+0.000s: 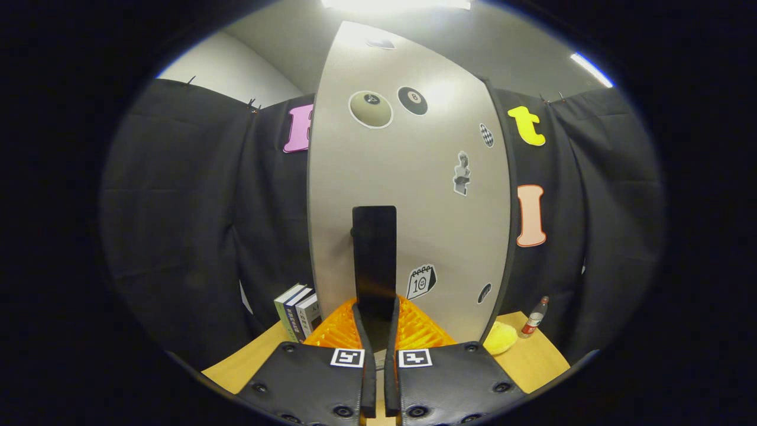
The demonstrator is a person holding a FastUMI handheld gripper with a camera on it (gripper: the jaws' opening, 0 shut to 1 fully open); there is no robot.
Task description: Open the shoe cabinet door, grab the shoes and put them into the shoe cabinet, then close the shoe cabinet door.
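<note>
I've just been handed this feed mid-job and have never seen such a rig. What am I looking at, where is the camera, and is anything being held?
The camera rides on a hand-held two-finger gripper and looks forward along its fingers, seen at the bottom. The fingers stand close together, closed on the lower end of the black vertical handle of the pale shoe cabinet door, which bears stickers. The cabinet stands on a wooden table. An orange ribbed thing lies at the foot of the door. Left of it stand a few books; right of it are a yellow object and a small bottle.
</note>
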